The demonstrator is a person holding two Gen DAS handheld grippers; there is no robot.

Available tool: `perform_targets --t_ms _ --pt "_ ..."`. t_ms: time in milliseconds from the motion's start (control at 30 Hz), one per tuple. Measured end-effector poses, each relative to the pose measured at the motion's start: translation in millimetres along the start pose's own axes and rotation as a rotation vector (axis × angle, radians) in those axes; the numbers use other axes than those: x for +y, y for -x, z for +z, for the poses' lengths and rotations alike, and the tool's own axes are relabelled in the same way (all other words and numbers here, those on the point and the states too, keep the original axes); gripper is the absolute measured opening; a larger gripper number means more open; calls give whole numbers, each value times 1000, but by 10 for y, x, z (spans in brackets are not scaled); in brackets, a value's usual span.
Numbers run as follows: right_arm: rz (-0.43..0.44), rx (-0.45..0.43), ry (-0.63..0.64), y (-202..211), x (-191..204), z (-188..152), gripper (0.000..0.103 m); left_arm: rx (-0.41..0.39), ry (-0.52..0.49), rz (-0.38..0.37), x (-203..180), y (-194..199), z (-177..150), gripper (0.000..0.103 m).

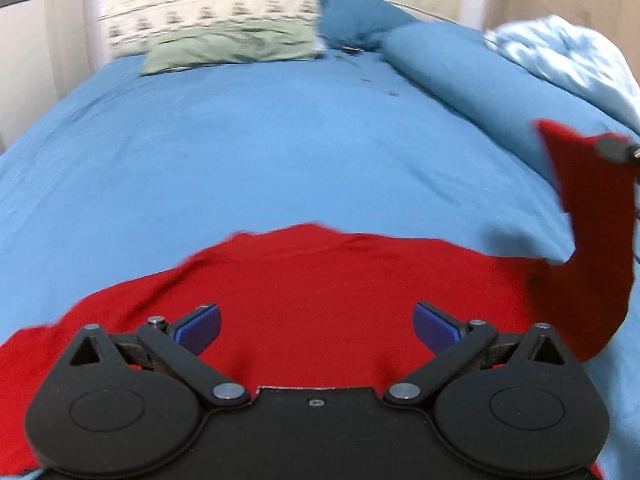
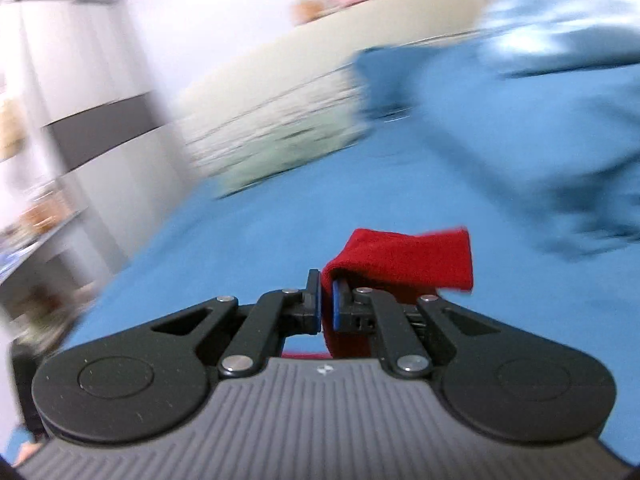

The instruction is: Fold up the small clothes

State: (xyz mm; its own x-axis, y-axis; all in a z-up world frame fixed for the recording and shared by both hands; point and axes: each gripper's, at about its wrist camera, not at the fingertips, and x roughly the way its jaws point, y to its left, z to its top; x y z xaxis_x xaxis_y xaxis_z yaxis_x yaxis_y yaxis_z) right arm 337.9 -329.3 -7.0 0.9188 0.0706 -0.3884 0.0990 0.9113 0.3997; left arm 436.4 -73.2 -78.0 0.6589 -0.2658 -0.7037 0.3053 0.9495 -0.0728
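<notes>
My right gripper (image 2: 326,300) pinches a lifted corner of the soft red cloth garment (image 1: 320,280) above the blue bedsheet (image 1: 260,140), my left gripper (image 1: 316,326) spread wide.

My left gripper (image 1: 316,326) sits low over the red garment (image 1: 320,280), jaws spread wide, blue pads (image 1: 200,326) well apart w/ nothing between them. My right gripper (image 2: 326,306) is clamped, jaws nearly together, pinching a fold of the red cloth, which sticks up past my fingertips. Right wrist view is blurred. In the left wrist view, my right gripper's tip shows at far right, raised, cloth hanging from it.
</notes>
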Motion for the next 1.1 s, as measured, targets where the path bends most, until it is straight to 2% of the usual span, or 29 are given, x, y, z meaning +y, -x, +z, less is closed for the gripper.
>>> perform_targets --t_ms 100,167,233,300,333,367,433,500,533,567,600,700,833,867,900,967,1000,1033,1100 --pt "105 124 42 -568 595 -513 20 0 25 38 356 93 -196 103" --pt "107 243 54 -946 828 -992 20 11 17 71 521 120 -343 103" --pt "78 317 83 -1161 933 -1381 20 27 0 96 619 120 -464 103" --pt "72 350 76 -1226 957 -1664 24 36 -15 107 671 116 -543 103" --pt "73 336 74 -1207 957 -1730 24 35 -19 103 696 117 -559 103" --pt "75 315 75 -1174 947 -1756 27 32 -22 97 684 115 -559 103" --pt "104 313 65 -1124 890 -1729 43 23 -30 87 633 117 -551 103" --pt "111 313 89 -1034 842 -1668 72 5 -45 71 538 145 -534 103" --pt "102 308 120 -972 828 -1624 80 -10 -59 59 478 158 -514 103" --pt "89 307 152 -936 834 -1583 96 -32 -78 47 384 187 -497 103" --pt "71 308 194 -852 808 -1535 103 -59 -100 33 278 218 -479 103" --pt "34 313 304 -561 657 -1449 103 -104 -174 -9 -62 220 -431 103" --pt "-91 311 386 -237 420 -1416 103 -99 -264 -29 -468 7 -453 102" --pt "-133 309 391 -160 341 -1425 103 -93 -272 -42 -536 -69 -463 99" --pt "-170 315 390 -116 275 -1443 103 -80 -279 -57 -595 -166 -476 96" --pt "-222 336 379 -31 130 -1490 103 -44 -295 -63 -716 -341 -512 75" --pt "-230 341 372 4 66 -1511 103 -20 -303 -57 -759 -434 -523 69" --pt "-233 341 363 20 19 -1526 103 5 -312 -55 -784 -524 -542 57" --pt "-236 344 342 64 -81 -1554 103 -2 -308 -62 -766 -595 -594 55"
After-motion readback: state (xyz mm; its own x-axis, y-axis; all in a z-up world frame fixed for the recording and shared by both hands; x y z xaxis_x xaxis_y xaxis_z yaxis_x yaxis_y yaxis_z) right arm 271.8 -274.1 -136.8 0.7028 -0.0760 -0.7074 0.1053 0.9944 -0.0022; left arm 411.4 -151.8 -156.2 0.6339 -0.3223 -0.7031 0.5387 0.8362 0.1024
